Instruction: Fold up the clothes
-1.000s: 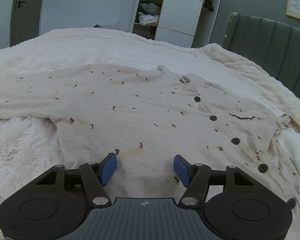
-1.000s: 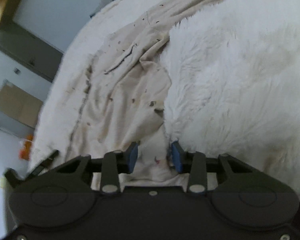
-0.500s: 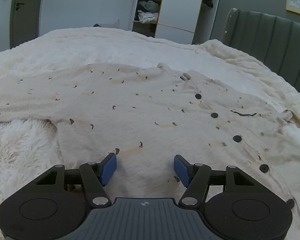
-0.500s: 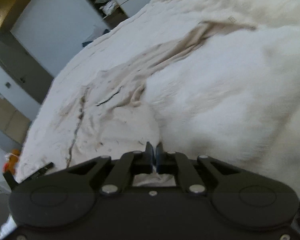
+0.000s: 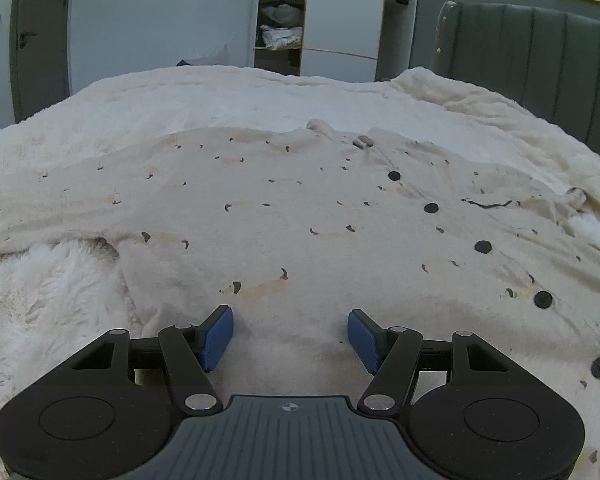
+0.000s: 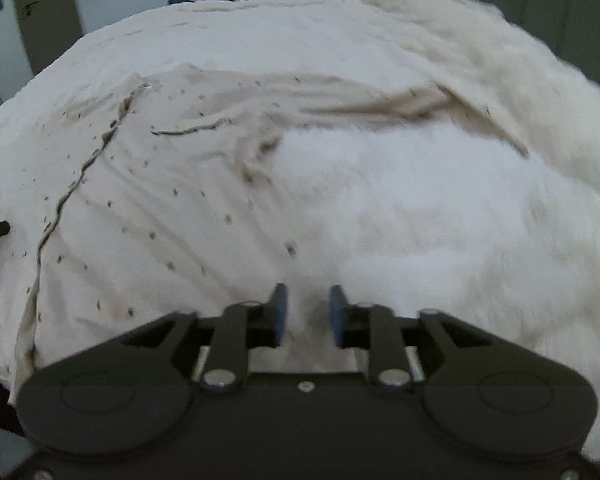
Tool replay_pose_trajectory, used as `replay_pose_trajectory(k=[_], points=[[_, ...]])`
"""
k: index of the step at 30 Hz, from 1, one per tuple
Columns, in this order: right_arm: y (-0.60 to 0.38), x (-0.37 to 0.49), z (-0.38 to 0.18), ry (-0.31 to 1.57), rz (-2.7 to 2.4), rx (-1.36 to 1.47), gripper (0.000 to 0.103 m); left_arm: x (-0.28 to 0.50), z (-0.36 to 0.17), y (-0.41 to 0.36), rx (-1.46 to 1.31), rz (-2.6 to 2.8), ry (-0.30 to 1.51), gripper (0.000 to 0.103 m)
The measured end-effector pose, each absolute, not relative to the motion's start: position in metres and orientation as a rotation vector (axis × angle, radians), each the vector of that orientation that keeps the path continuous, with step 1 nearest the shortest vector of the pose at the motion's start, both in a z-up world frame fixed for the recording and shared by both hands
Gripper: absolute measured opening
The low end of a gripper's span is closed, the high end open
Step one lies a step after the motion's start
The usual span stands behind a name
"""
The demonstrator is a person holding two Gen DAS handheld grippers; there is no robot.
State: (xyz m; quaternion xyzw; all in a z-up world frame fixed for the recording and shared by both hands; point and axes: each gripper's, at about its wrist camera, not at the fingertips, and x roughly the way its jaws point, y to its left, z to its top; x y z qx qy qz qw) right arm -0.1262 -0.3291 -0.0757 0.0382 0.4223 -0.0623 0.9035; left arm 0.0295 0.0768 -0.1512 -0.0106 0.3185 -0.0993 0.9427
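Left wrist view: the left claw (image 5: 290,330) stood open just above the shirt (image 5: 300,216), nothing between its blue pads (image 5: 216,336). The shirt lay spread flat on the bed (image 5: 52,280), its dark buttons (image 5: 483,246) running down the right side.

Right wrist view: the right claw (image 6: 307,312) was opening, its pads apart over the shirt's (image 6: 148,208) edge, gripping nothing.

Both cameras rode low over the bed (image 5: 260,92), each looking forward and down past its own fingers (image 5: 216,338) (image 6: 280,312). The left one faced the wardrobe (image 5: 340,16) and headboard (image 5: 520,48); the right view, blurred, faced much the same way. They shared the cream buttoned shirt (image 5: 300,208) (image 6: 160,200) and fluffy blanket (image 6: 420,208).
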Motion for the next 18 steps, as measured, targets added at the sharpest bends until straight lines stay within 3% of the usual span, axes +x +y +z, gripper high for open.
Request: replay_pose_trajectory(k=[3, 4, 7, 12, 14, 18], points=[[-0.322, -0.115, -0.075, 0.858, -0.119, 0.057, 0.045, 0.033, -0.148, 0.08, -0.053, -0.201, 0.668, 0.059], [-0.32, -0.113, -0.076, 0.856, -0.12, 0.049, 0.054, 0.034, -0.148, 0.08, -0.063, -0.199, 0.673, 0.059], [-0.322, -0.098, -0.093, 0.882, -0.127, 0.063, 0.055, 0.034, -0.149, 0.081, -0.07, -0.201, 0.67, 0.059], [-0.354, -0.094, -0.131, 0.988, -0.094, 0.259, 0.033, 0.033, -0.15, 0.08, -0.071, -0.201, 0.668, 0.059], [-0.361, -0.098, -0.13, 0.99, -0.07, 0.32, 0.002, 0.034, -0.149, 0.081, -0.105, -0.199, 0.665, 0.059], [-0.382, -0.111, -0.109, 0.952, -0.005, 0.444, 0.002, 0.036, -0.148, 0.08, -0.124, -0.199, 0.66, 0.059]])
